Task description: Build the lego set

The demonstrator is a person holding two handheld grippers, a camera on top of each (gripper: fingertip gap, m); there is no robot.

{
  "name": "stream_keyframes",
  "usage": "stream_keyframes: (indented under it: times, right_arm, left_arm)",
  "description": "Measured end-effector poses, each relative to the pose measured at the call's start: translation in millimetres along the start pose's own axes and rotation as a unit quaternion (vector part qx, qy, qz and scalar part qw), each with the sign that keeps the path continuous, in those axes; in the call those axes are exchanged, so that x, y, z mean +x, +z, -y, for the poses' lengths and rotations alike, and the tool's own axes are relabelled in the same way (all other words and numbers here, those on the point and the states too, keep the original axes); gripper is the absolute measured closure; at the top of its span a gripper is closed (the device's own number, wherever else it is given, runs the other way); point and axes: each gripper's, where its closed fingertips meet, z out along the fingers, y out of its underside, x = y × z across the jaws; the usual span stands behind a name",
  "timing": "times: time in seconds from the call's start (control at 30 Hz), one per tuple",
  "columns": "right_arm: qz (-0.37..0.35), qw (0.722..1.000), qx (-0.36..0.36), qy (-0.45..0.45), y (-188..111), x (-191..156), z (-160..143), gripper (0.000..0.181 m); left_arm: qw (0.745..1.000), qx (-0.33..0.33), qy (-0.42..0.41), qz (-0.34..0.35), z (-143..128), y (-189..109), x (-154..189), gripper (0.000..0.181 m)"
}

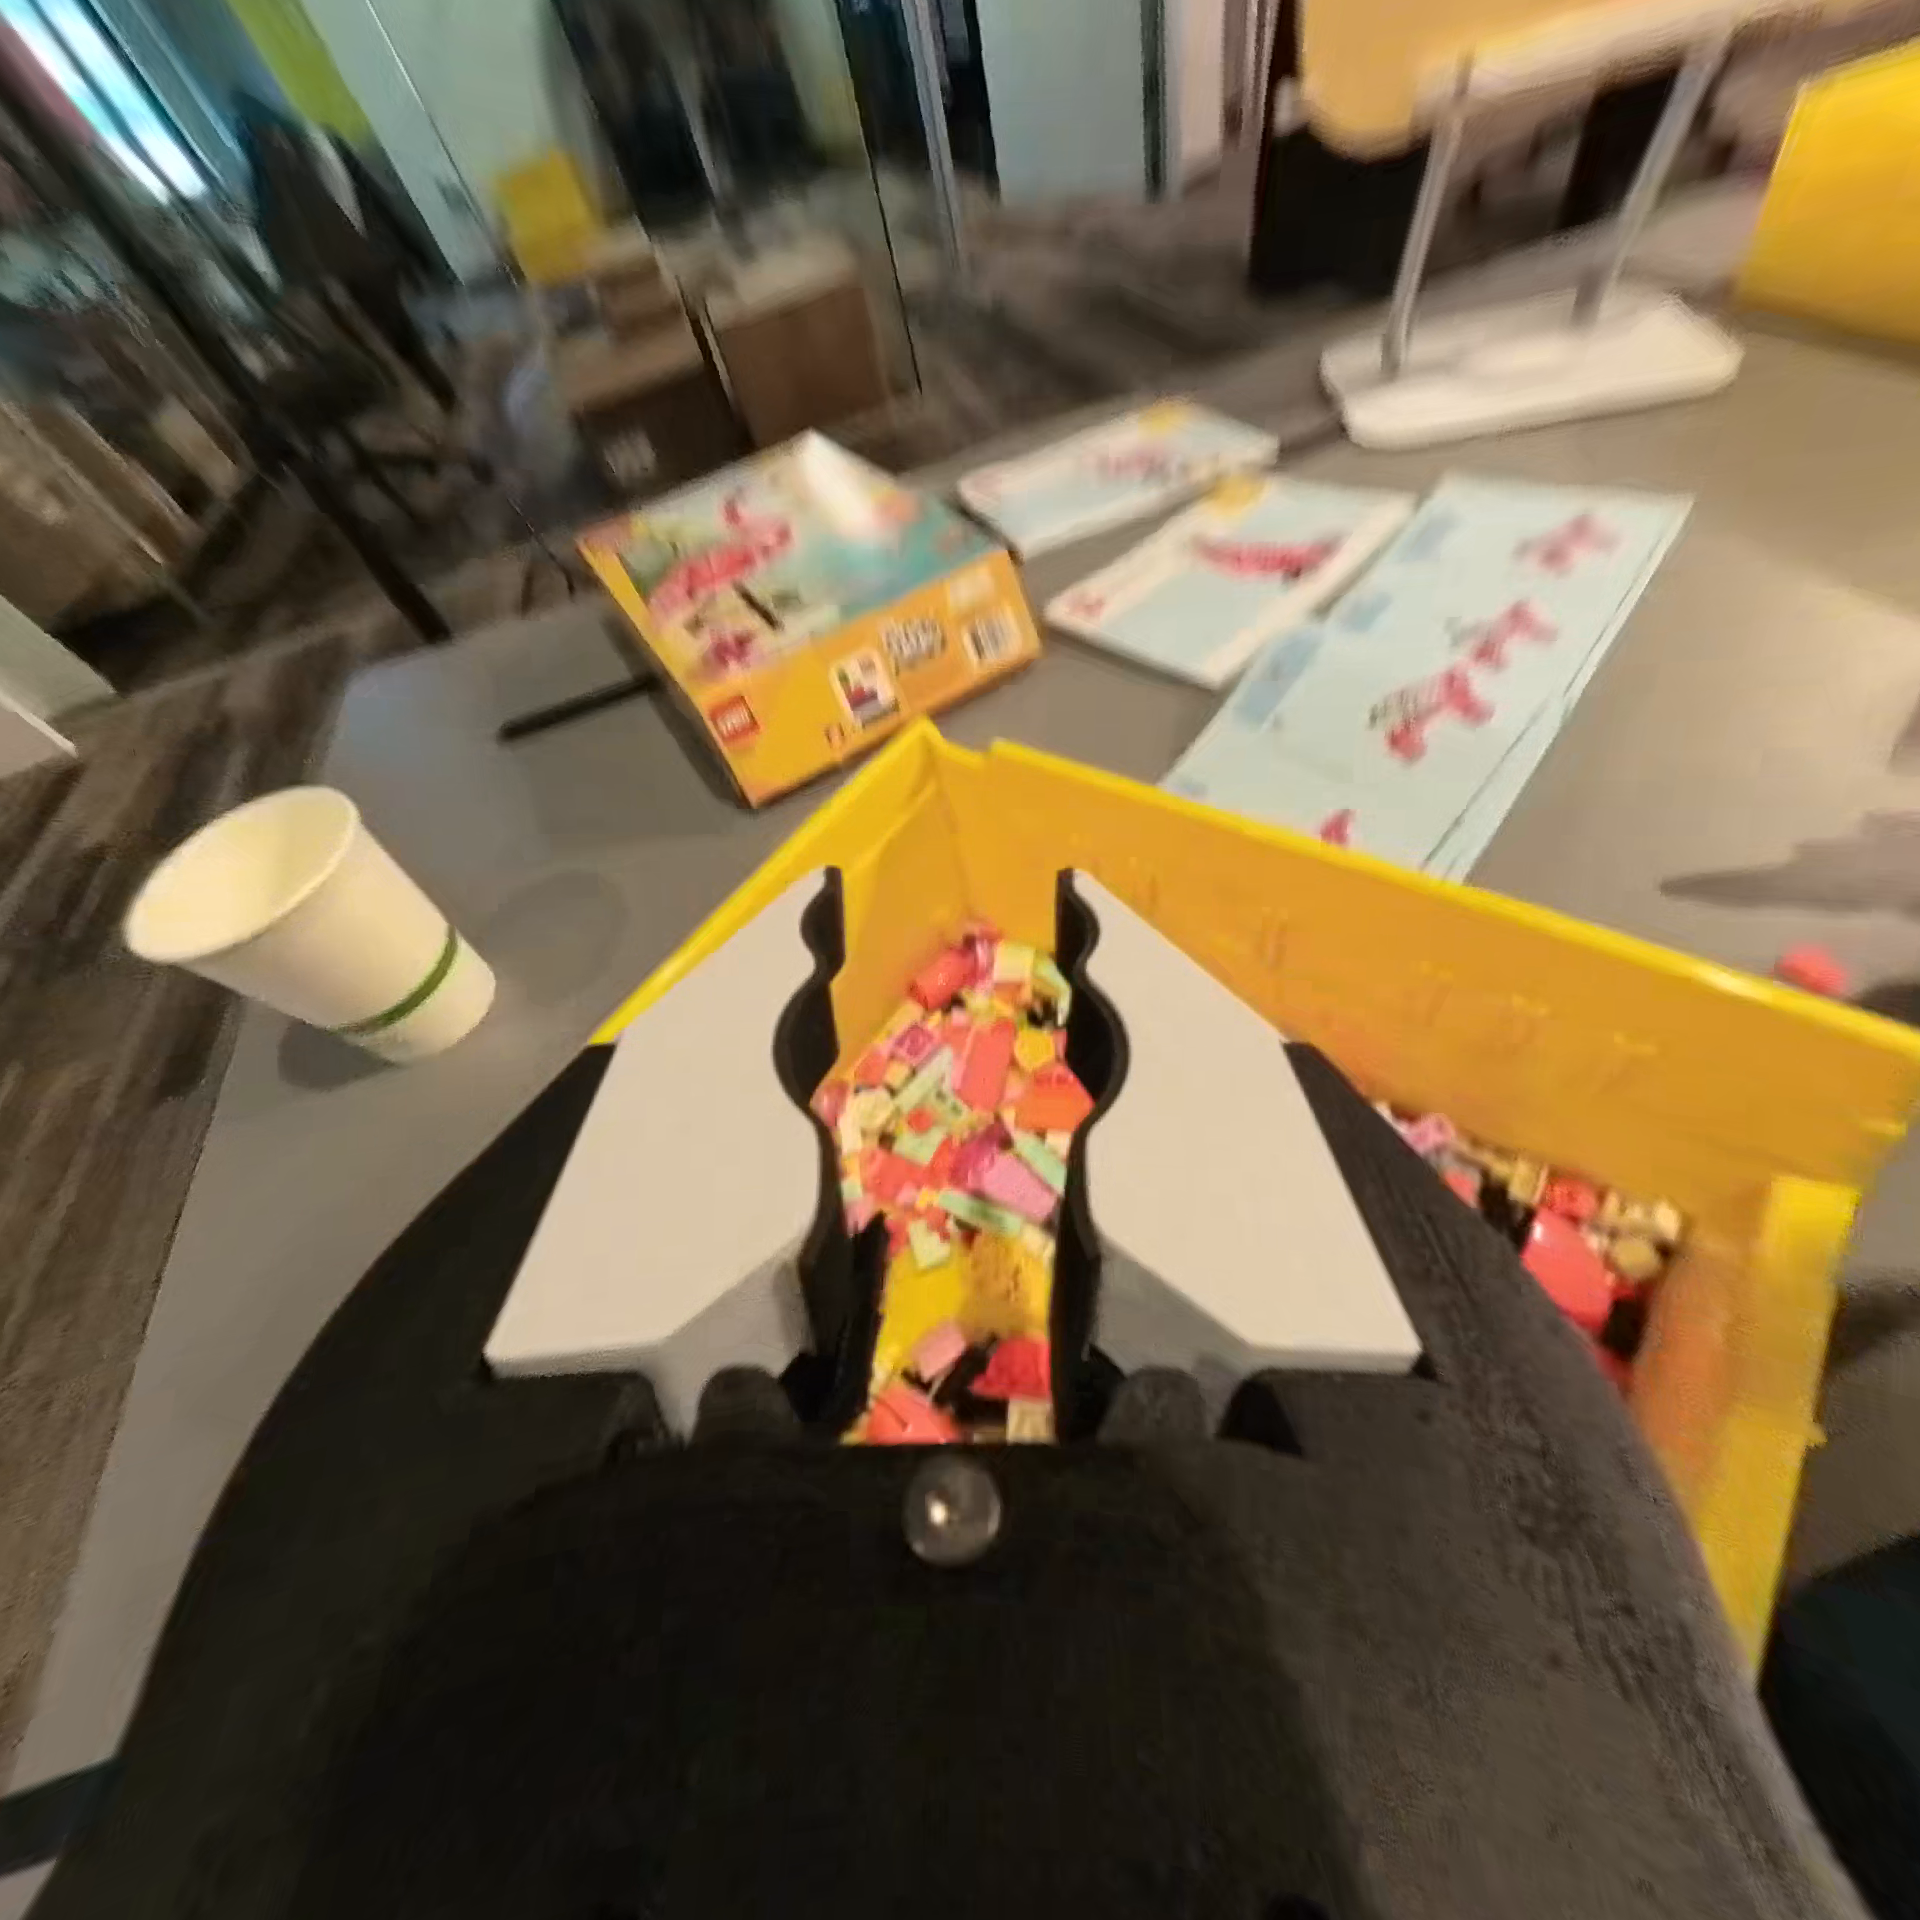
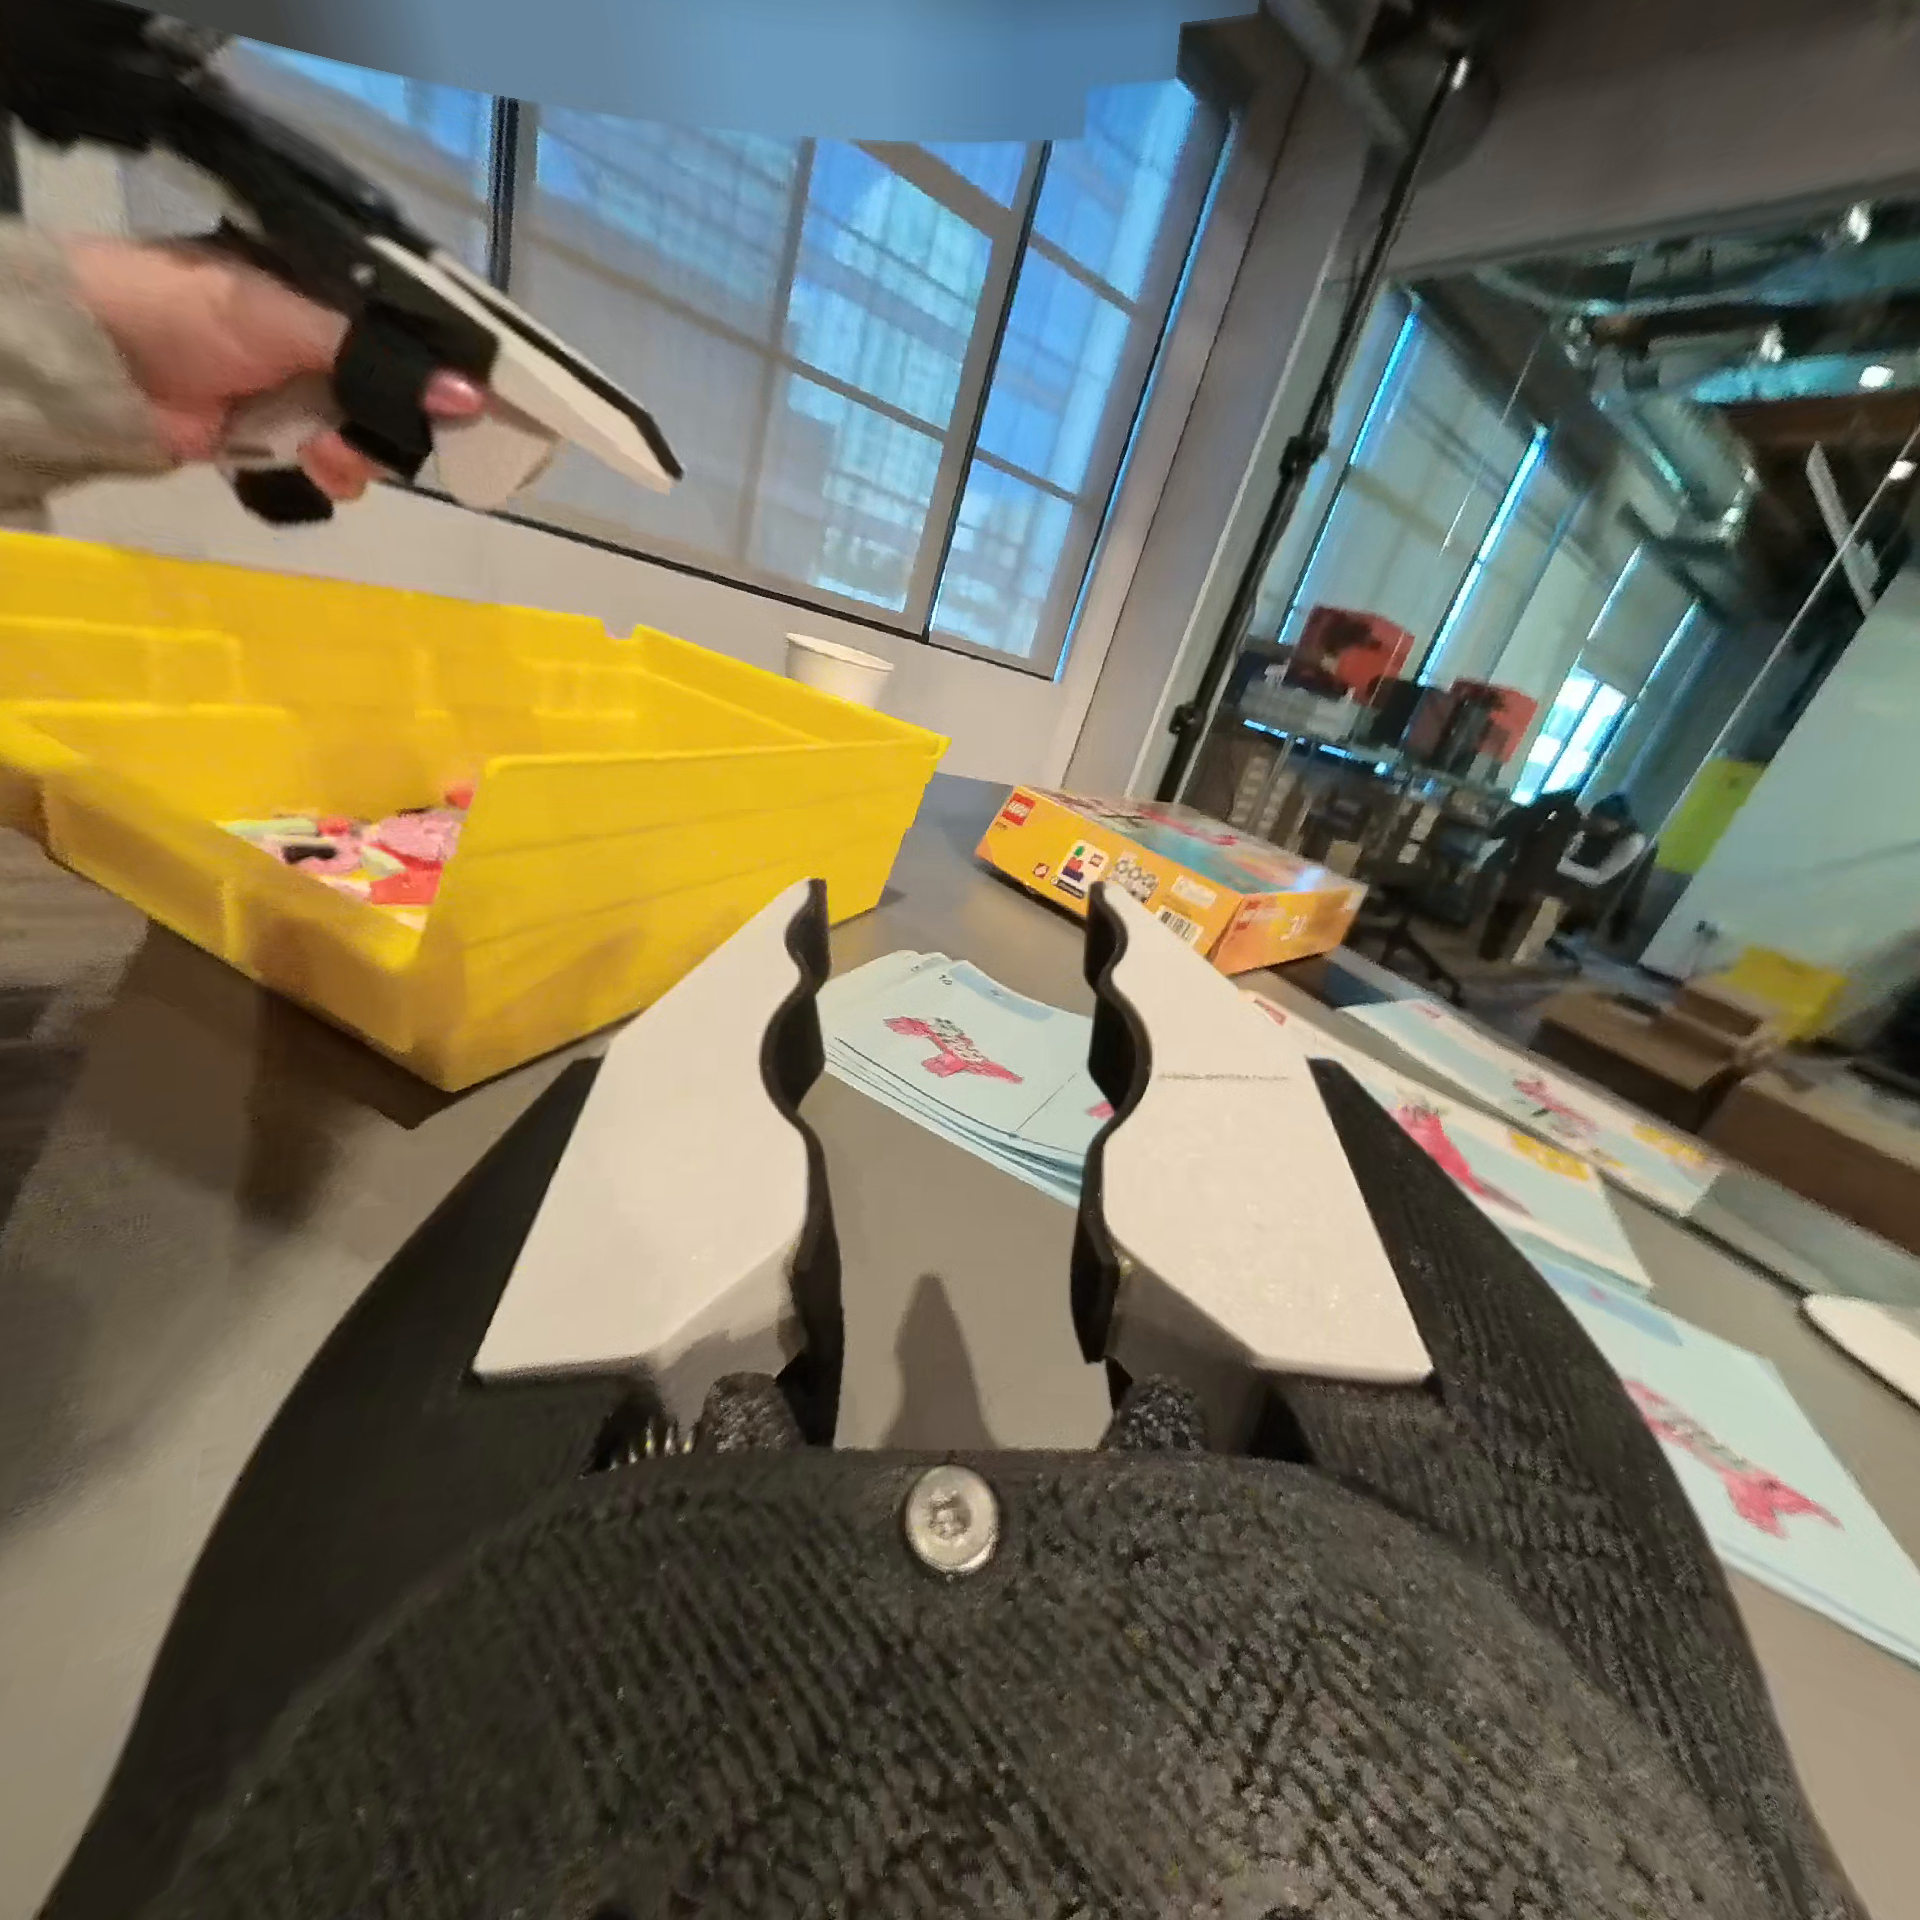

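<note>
At 9 o'clock a paper cup (image 1: 312, 925) stands clear of the work. The left gripper (image 1: 951, 899), fingers parted and empty, hangs over the yellow bin (image 1: 1351, 935) of loose lego pieces (image 1: 956, 1122), likely choosing 1. The right gripper (image 2: 956, 904), equally open and empty, points toward the instruction sheets (image 2: 966, 1049) at 12 o'clock.

Left gripper (image 1: 945, 883) held high, angled downward, fingers parted – nothing between them. Right gripper (image 2: 956, 899) low, near level, fingers apart, empty. Person's hand (image 2: 208, 353) wraps the left gripper's handle.
</note>
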Motion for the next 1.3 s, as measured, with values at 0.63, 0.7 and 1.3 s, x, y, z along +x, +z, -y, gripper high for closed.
stream_keyframes:
  times: [0.63, 0.7, 1.3]
  right_arm:
    - [-0.041, 0.993, 0.014, -0.107, -3.2, 2.5, 7.9, 0.139]
    - [-0.036, 0.993, 0.011, -0.115, -2.3, -0.3, 7.0, 0.140]
    - [-0.012, 0.992, 0.020, -0.122, -1.4, -10.3, 8.7, 0.147]
  left_arm:
    - [0.881, -0.455, 0.030, -0.128, -119.8, 48.8, 17.1, 0.144]
    - [0.874, -0.465, 0.041, -0.138, -122.2, 42.3, 24.5, 0.144]
    - [0.833, -0.482, 0.049, -0.268, -135.3, 4.1, 104.1, 0.157]
